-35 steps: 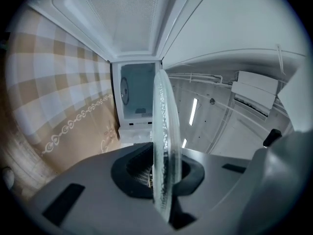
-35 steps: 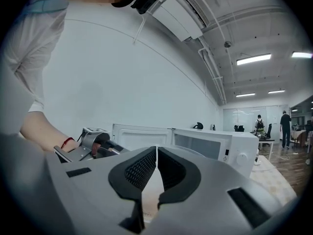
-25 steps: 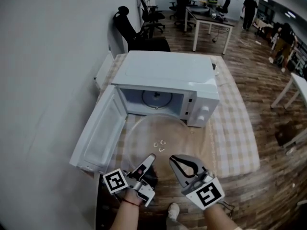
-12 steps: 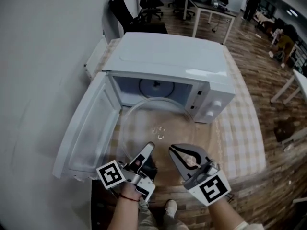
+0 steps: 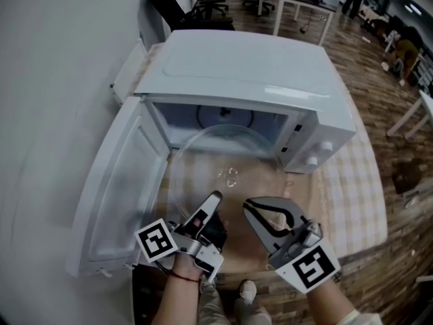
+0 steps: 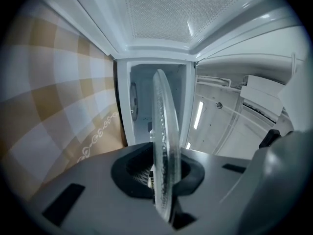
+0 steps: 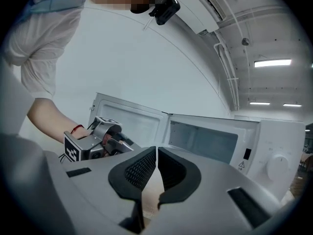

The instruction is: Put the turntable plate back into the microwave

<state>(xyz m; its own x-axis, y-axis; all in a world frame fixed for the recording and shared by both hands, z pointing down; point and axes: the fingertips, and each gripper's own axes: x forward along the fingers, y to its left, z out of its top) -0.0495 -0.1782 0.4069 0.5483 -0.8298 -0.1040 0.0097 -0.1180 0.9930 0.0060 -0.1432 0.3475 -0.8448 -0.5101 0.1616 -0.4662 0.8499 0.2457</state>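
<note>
Turntable plate (image 5: 226, 156) nearer microwave (image 5: 243, 66) now, edge-on in clamped left claw (image 6: 164, 180); right claw (image 7: 156, 155) closed.

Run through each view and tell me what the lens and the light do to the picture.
Head view: the wide lens bows the microwave; the clear turntable plate shows only by rim glints. Left gripper view: dark rounded corners, the plate edge-on and sharp in the left gripper. Right gripper view: ceiling strip lights blow out white.
</note>
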